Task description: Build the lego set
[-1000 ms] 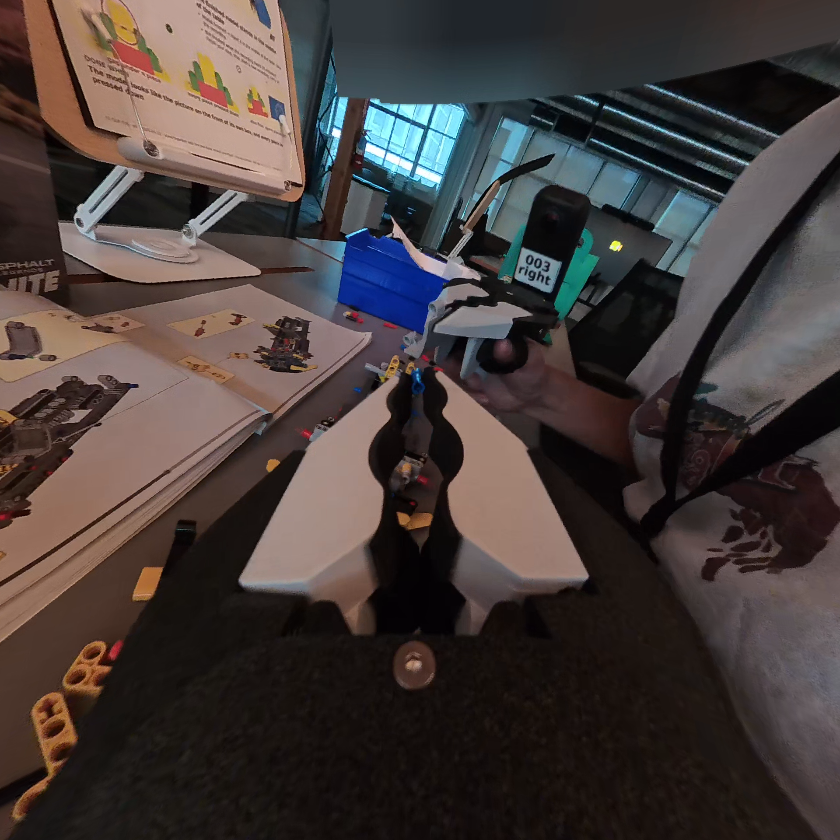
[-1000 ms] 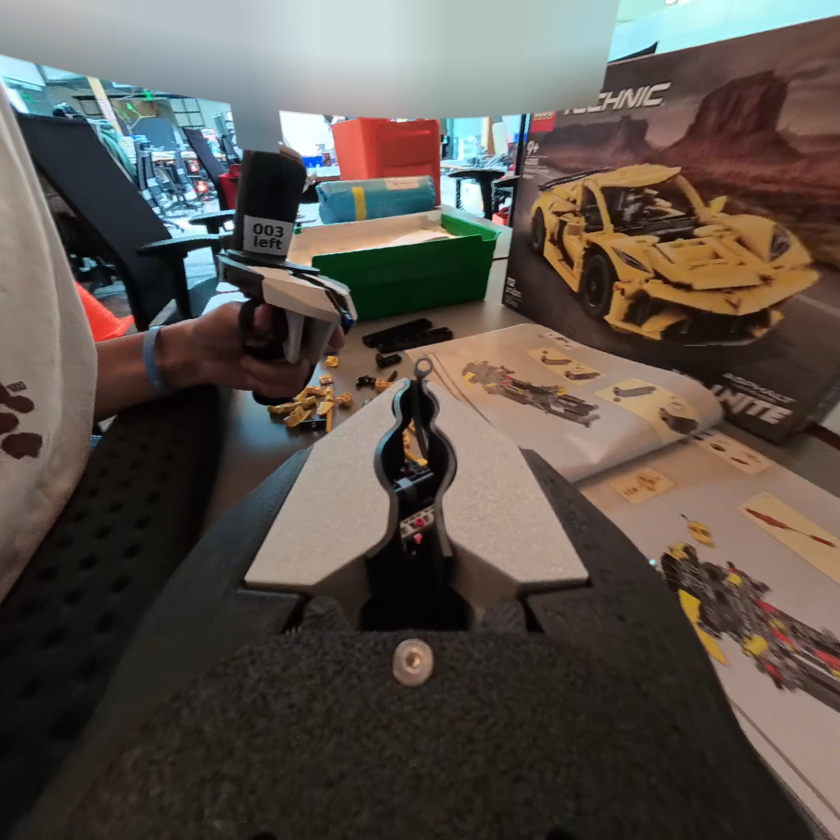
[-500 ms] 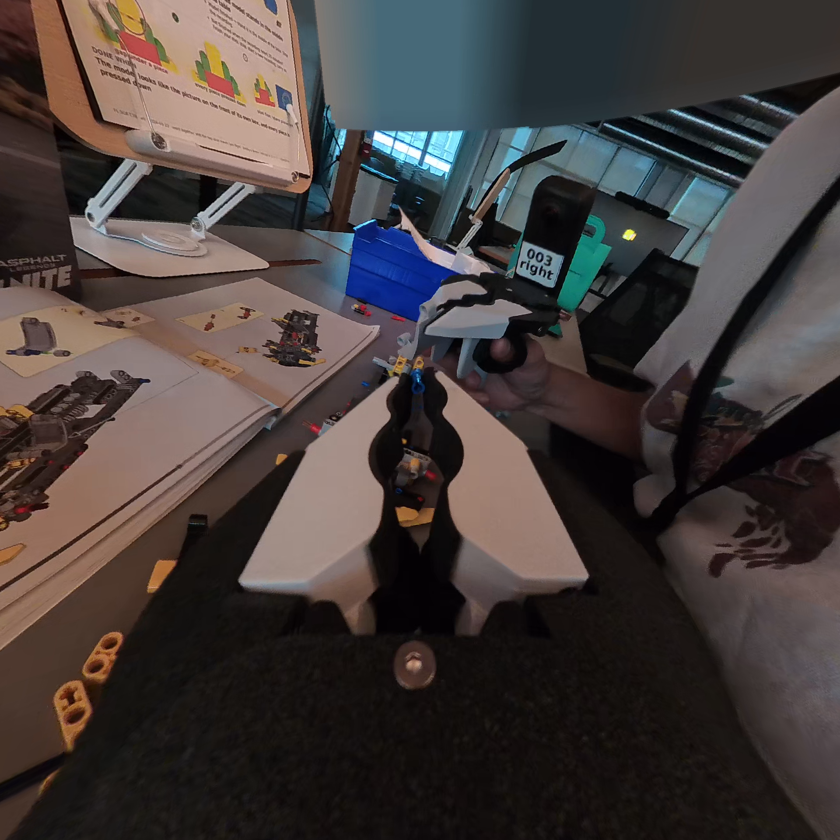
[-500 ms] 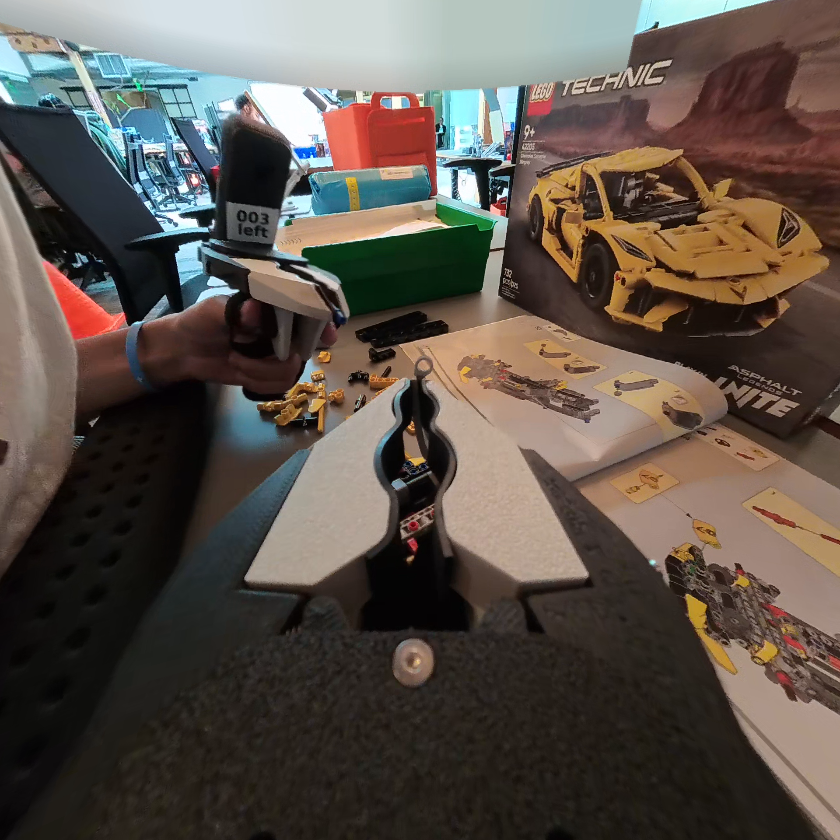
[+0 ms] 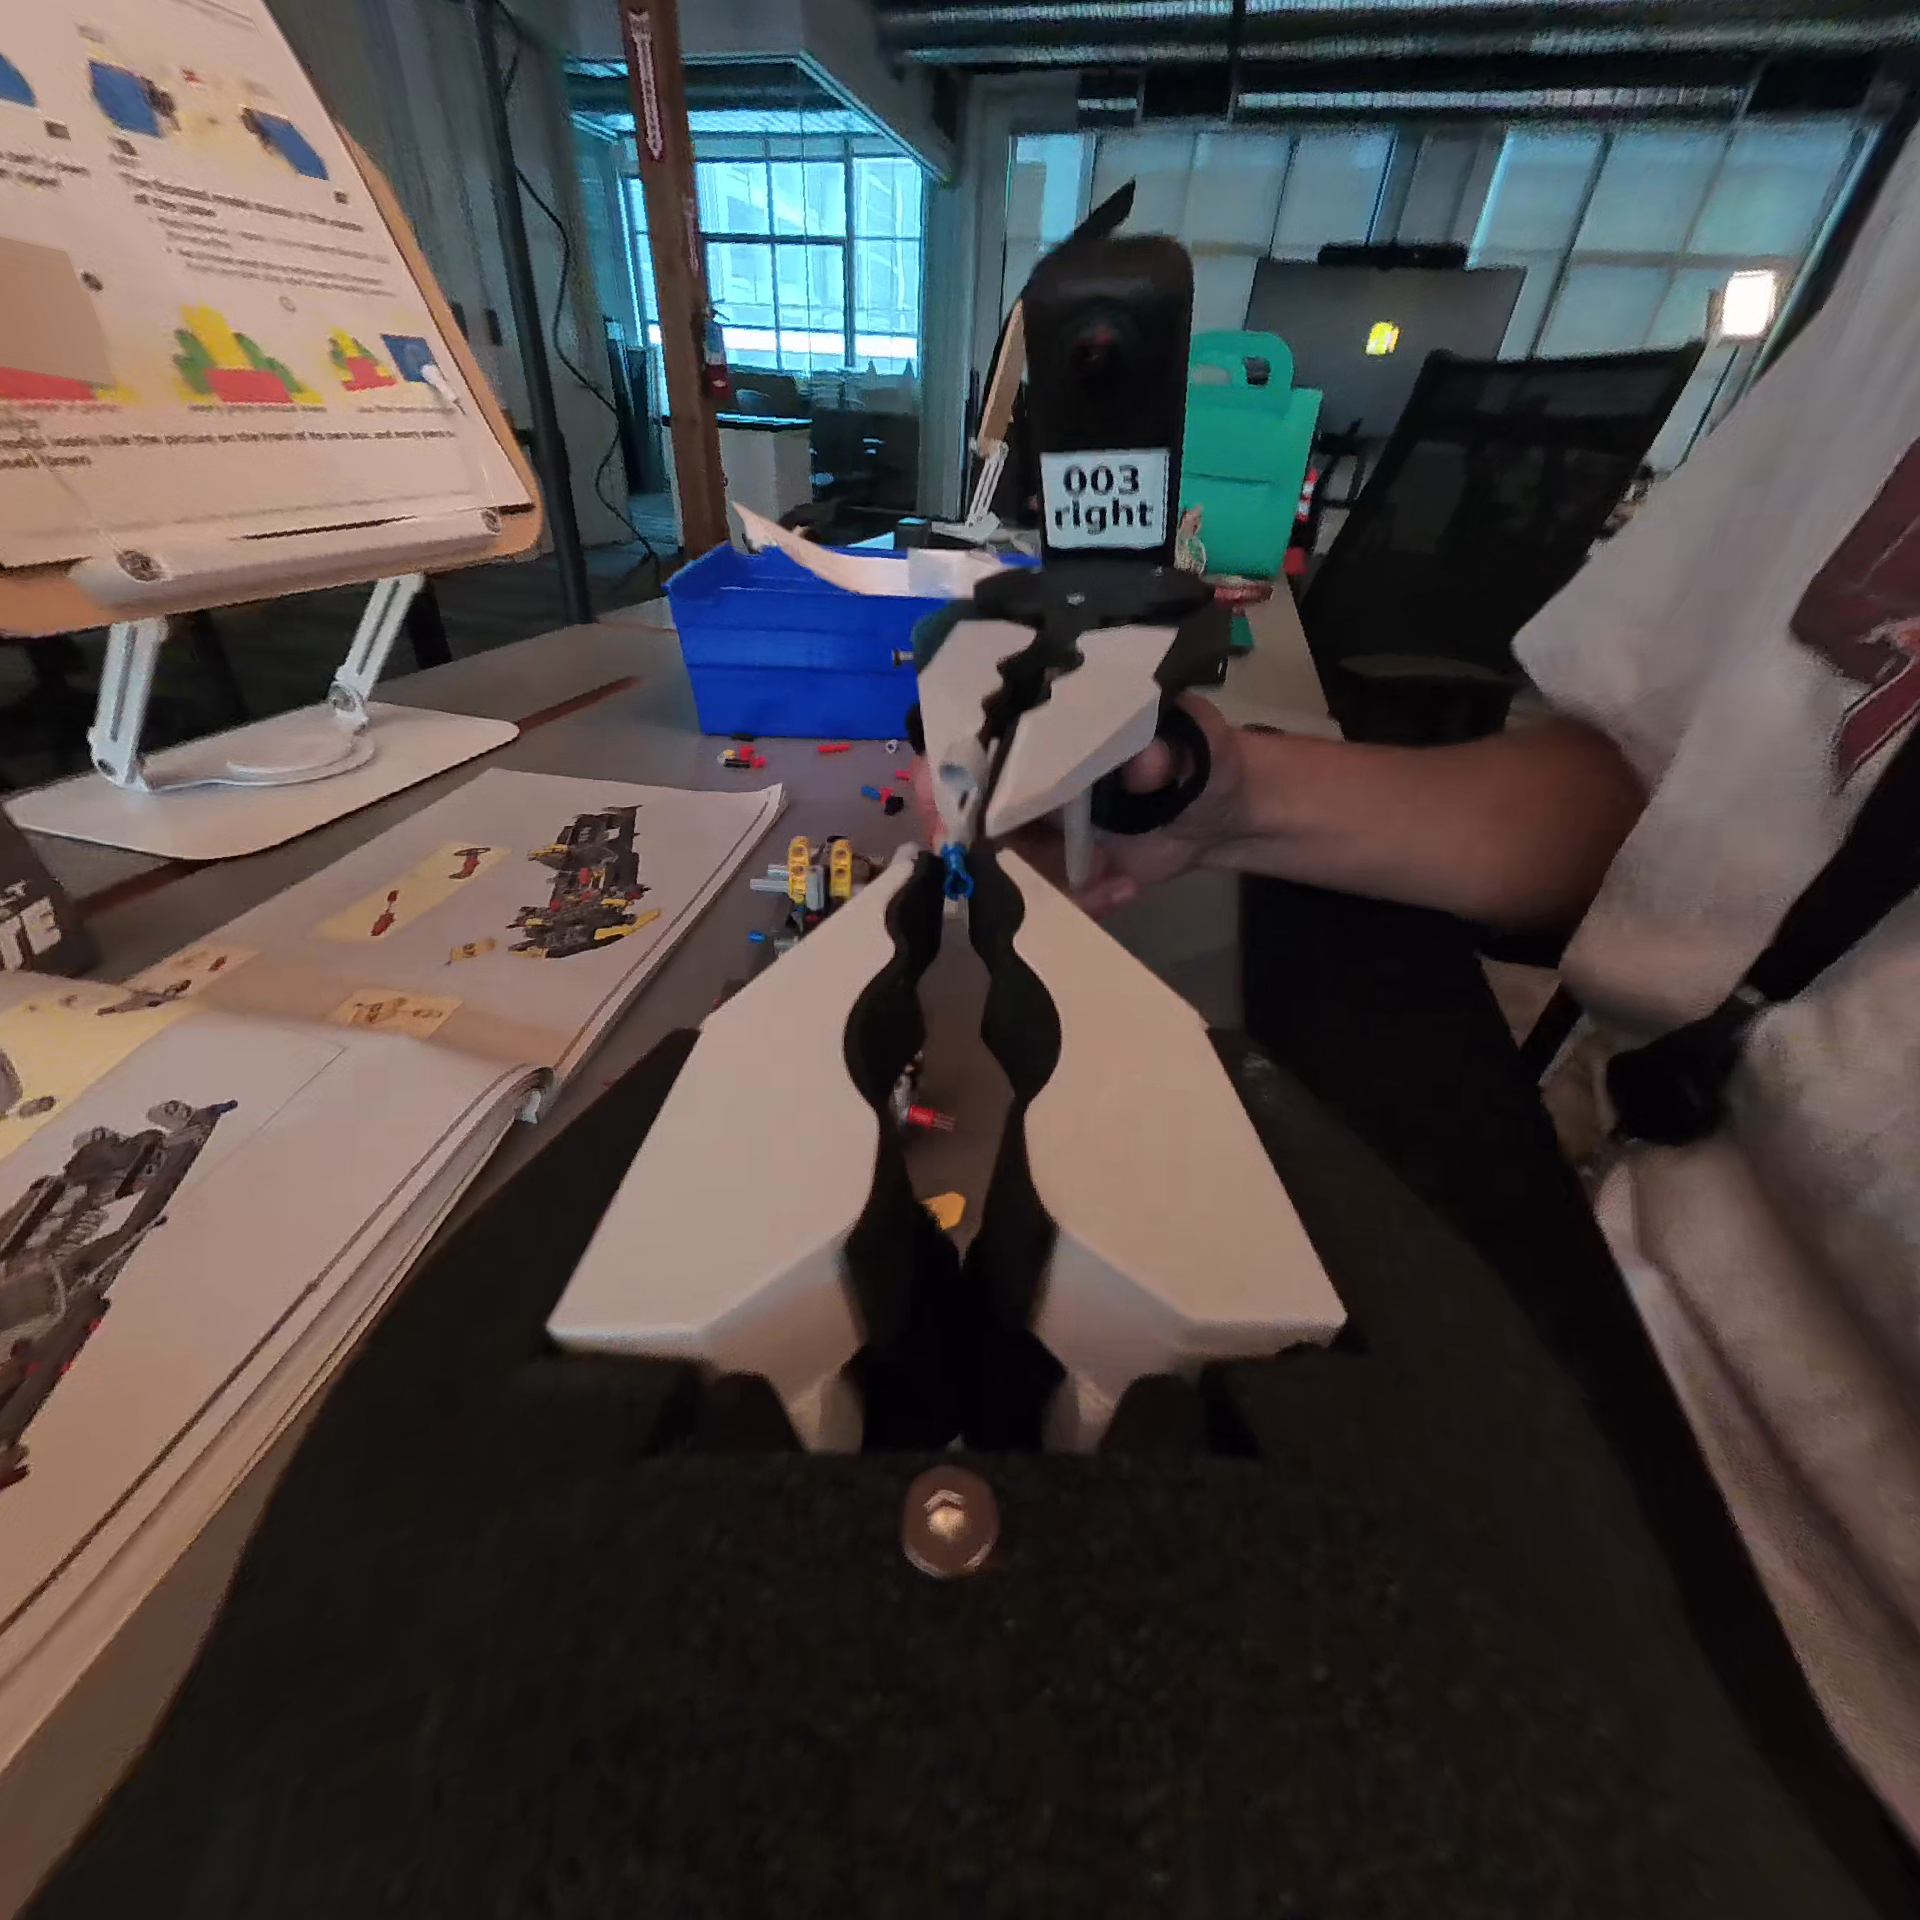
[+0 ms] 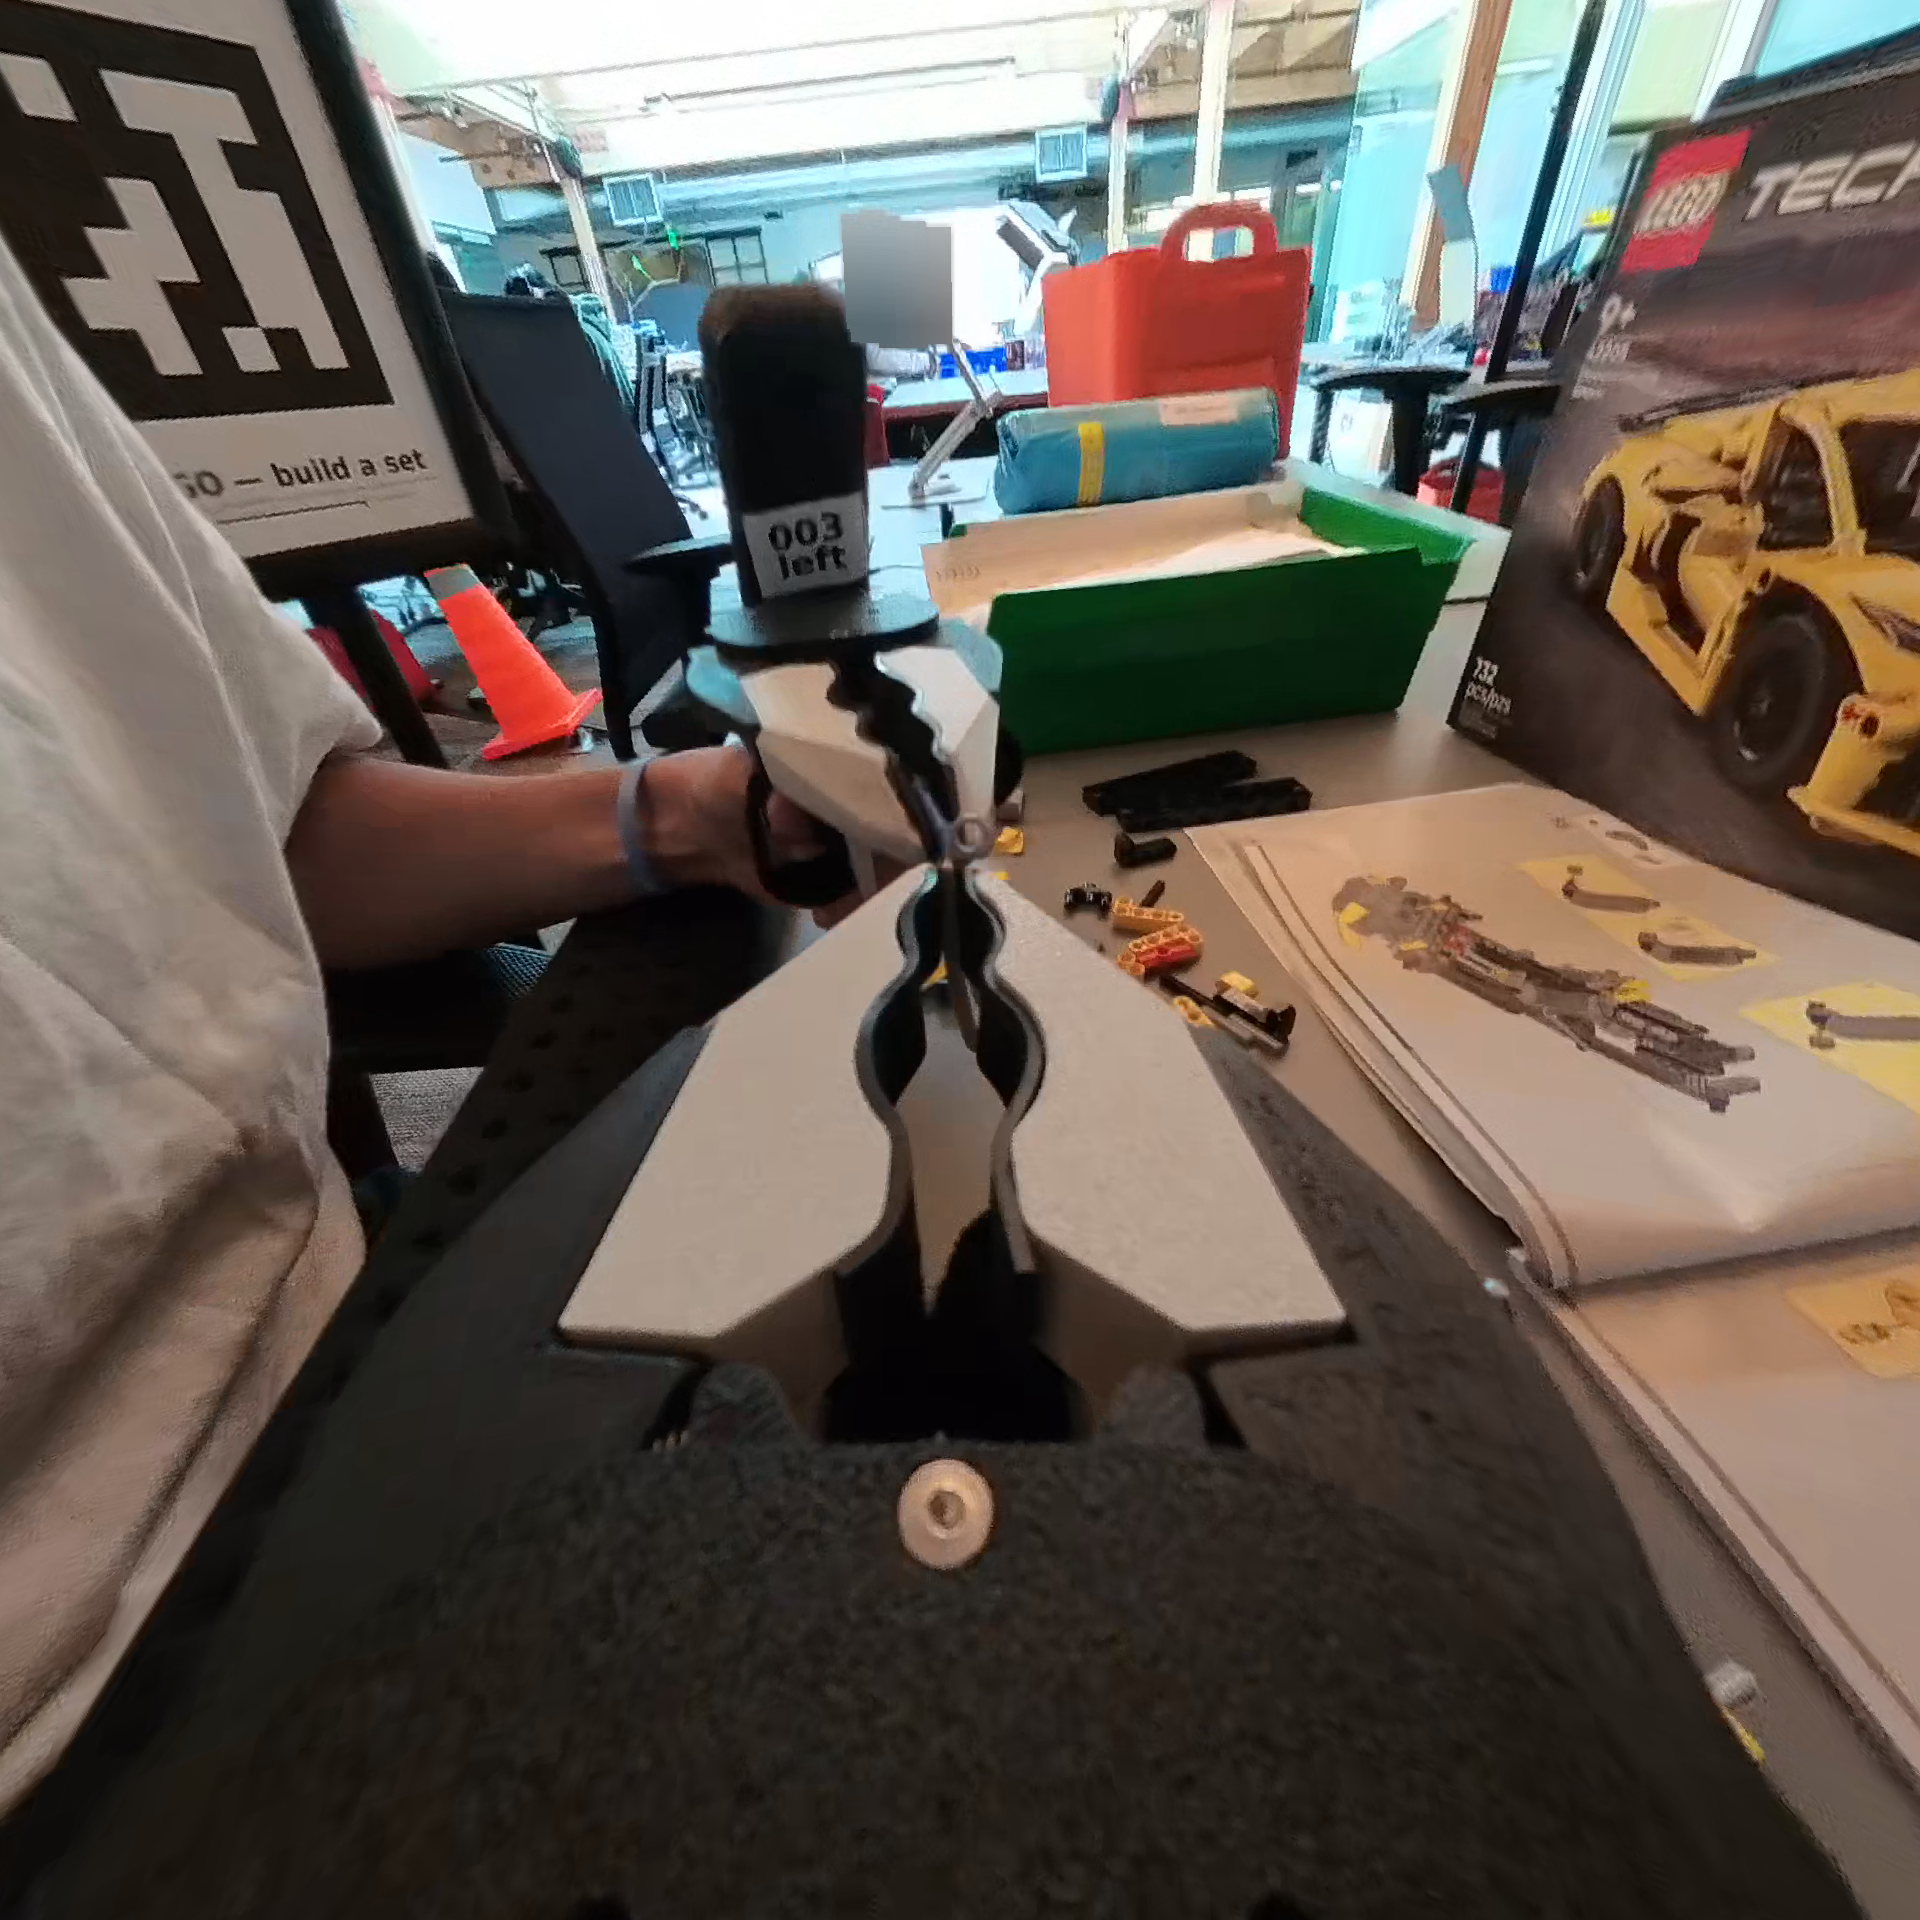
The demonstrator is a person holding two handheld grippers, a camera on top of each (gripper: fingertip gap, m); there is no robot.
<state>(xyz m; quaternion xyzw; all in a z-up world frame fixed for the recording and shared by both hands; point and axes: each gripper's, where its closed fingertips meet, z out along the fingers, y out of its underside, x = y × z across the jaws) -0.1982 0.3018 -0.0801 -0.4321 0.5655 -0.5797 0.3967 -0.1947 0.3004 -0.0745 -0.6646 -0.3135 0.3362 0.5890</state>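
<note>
The left hand-held gripper (image 5: 951, 878) is clamped on a blue pin (image 5: 954, 881); the right hand-held gripper (image 6: 951, 868) pinches a grey beam (image 6: 964, 935), tip to tip. Both pieces look light, stiff and slippery, best gripped mid-length.

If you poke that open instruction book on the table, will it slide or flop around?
The instruction book looks thick, so it would probably slide heavily rather than skid. Its curled open pages would likely flop. It lies flat on the table, so tipping seems unlikely.
</note>
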